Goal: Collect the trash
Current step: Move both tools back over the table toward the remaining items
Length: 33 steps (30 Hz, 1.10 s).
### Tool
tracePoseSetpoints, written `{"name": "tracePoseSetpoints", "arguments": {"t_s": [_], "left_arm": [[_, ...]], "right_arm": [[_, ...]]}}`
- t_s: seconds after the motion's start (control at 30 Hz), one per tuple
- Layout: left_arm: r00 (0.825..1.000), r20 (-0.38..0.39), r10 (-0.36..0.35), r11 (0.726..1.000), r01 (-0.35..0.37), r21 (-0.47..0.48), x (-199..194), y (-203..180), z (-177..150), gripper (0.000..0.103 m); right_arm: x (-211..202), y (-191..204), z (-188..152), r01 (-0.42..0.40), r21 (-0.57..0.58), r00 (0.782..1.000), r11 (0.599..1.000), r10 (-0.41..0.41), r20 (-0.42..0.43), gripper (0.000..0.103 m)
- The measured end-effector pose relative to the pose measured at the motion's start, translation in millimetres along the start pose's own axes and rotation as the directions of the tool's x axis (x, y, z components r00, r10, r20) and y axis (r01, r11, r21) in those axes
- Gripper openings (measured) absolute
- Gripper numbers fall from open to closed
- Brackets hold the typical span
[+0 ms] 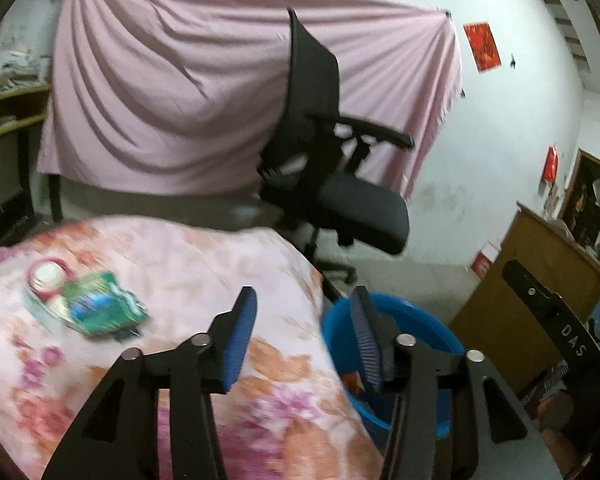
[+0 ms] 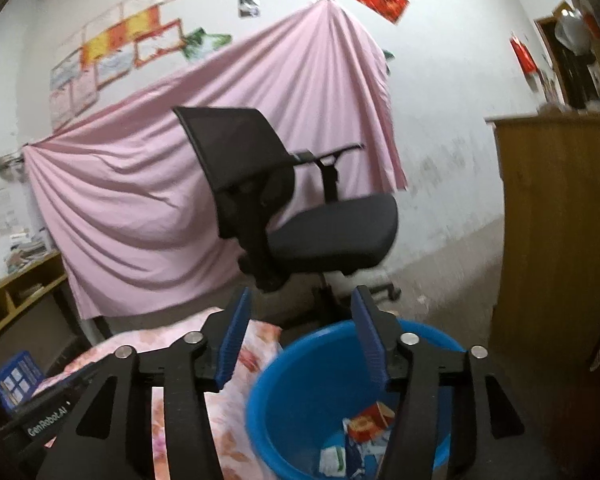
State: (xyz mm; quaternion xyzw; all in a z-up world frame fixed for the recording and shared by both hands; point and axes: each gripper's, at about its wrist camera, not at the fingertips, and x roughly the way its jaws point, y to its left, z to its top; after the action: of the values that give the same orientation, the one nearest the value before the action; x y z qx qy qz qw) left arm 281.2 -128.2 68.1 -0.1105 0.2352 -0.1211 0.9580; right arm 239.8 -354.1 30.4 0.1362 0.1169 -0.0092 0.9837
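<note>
Partly done, we reckon: crumpled red and white wrappers [image 2: 364, 436] already lie in the round blue plastic bucket [image 2: 300, 364]. Left gripper [image 1: 304, 344] & right gripper [image 2: 300, 340] both spread, holding nothing. Green packet [image 1: 100, 308] & pink-rimmed round lid [image 1: 48, 276] remain on the floral-cloth worktop [image 1: 220, 264].

Under my left claw [image 1: 300, 328] lies a surface spread with a pink and orange floral cloth [image 1: 172, 264], and on it, ahead and to the left of that claw, rests a green wrapper [image 1: 100, 308] touching a round pink-rimmed lid or cup [image 1: 48, 276], both too blurred to read. The floor [image 2: 452, 292] ahead of my right claw [image 2: 300, 340] carries a blue bucket [image 2: 284, 396] just below and slightly right of the fingers, hard against the cloth's edge, with crumpled red and white paper scraps [image 2: 360, 436] lying in its bottom. Farther ahead, a black office chair [image 2: 300, 216] stands on the same floor.
</note>
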Motion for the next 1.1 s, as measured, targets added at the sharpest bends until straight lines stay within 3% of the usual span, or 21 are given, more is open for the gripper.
{"name": "tracePoseSetpoints", "arguments": {"t_s": [0.1,0.13,0.17,0.3,0.37,0.5,0.83,0.9,1.1], "left_arm": [[0.998,0.06,0.034,0.999,-0.035,0.013,-17,14,5,0.054],[0.995,0.082,0.047,0.999,-0.049,0.018,-24,19,6,0.056],[0.993,0.102,0.059,0.998,-0.062,0.022,-29,24,7,0.062],[0.973,0.205,0.107,0.994,-0.108,-0.007,-54,49,9,0.094],[0.961,0.246,0.129,0.992,-0.126,-0.03,-65,63,8,0.099],[0.942,0.294,0.159,0.987,-0.154,-0.041,-85,90,7,0.101],[0.877,0.384,0.288,0.954,-0.298,-0.036,-121,141,-13,0.101],[0.876,0.376,0.303,0.949,-0.311,-0.04,-121,150,-18,0.101],[0.902,0.299,0.311,0.947,-0.32,-0.018,-111,167,-30,0.101]], "right_arm": [[-7,15,3,-0.025,-0.019,0.999,1.0,0.026,0.043,0.063],[-10,22,4,-0.037,-0.029,0.997,0.999,0.039,0.068,0.074],[-12,27,3,-0.046,-0.037,0.995,0.998,0.05,0.087,0.079],[-16,51,1,-0.086,-0.084,0.987,0.993,0.096,0.132,0.086],[-17,62,-1,-0.102,-0.096,0.982,0.99,0.115,0.149,0.102],[-20,81,-3,-0.143,-0.111,0.969,0.983,0.162,0.184,0.103],[-22,137,-19,-0.222,-0.192,0.936,0.956,0.264,0.233,0.103],[-20,148,-23,-0.229,-0.22,0.935,0.948,0.277,0.221,0.103],[-7,171,-38,-0.247,-0.261,0.944,0.933,0.293,0.154,0.103]]}}
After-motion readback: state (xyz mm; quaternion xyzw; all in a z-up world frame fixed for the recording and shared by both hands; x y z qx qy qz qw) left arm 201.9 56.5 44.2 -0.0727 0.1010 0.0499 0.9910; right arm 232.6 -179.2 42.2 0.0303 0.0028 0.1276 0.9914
